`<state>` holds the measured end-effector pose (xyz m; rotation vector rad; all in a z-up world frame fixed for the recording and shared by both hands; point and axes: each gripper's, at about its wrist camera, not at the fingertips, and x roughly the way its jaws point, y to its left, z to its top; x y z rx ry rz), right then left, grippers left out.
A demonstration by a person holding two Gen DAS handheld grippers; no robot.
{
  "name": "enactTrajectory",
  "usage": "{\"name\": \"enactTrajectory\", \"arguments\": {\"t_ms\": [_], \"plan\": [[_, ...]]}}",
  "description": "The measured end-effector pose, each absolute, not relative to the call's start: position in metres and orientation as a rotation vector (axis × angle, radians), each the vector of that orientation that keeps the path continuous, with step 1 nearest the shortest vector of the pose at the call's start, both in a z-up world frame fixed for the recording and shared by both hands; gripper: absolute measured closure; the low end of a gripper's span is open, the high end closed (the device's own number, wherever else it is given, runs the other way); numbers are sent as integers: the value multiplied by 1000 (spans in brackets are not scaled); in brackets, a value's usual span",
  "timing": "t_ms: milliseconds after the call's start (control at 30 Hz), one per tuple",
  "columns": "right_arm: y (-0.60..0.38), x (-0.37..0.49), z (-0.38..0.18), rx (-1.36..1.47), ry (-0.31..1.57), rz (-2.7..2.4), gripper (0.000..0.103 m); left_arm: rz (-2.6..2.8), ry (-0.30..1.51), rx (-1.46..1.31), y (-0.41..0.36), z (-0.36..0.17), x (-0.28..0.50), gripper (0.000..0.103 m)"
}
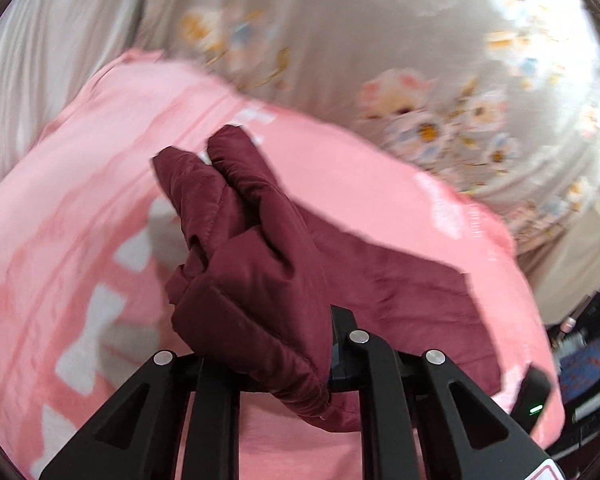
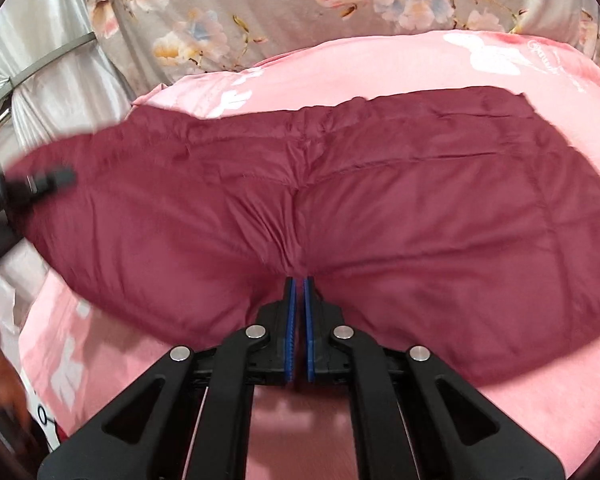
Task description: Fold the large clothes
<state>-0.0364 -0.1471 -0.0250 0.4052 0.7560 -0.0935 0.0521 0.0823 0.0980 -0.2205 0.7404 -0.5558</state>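
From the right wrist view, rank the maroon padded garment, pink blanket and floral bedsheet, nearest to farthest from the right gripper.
1. Maroon padded garment: pinched at the right gripper tips.
2. Pink blanket: underneath and around the garment.
3. Floral bedsheet: beyond the blanket, along the top.

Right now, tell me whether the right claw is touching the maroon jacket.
Touching. The right wrist view shows the right claw shut, its blue pads pinching a puckered fold at the near edge of the maroon jacket, with fabric gathered right at the tips.
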Motion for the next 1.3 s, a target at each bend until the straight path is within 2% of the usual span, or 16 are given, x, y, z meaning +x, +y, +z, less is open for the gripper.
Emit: {"name": "enactTrajectory", "arguments": {"t_ms": [300,533,633,733,767,800,833,967,1133,1300], "plan": [[-160,-34,-49,563,777,-3,101,-743,651,-27,-18,150,-1,91],[-213,-85,-27,686,686,-46,100,-833,739,72,-112,130,-19,90],[-246,-120,-17,678,644,-149,100,-846,791,106,-141,106,-21,83],[-265,-148,-6,633,611,-240,97,-879,883,139,-169,73,-26,63],[-268,-153,-3,614,601,-266,95,-889,903,139,-173,67,-28,53],[-272,-161,3,591,582,-300,86,-893,922,139,-175,62,-30,47],[-273,-163,7,580,568,-318,77,-893,928,135,-175,59,-34,45],[-278,-174,31,554,484,-345,52,-914,897,76,-155,77,-40,28],[-282,-171,54,528,424,-271,47,-891,797,-111,-100,123,-23,20],[-283,-143,66,550,424,-211,47,-666,807,-78,-85,115,16,20]]}}
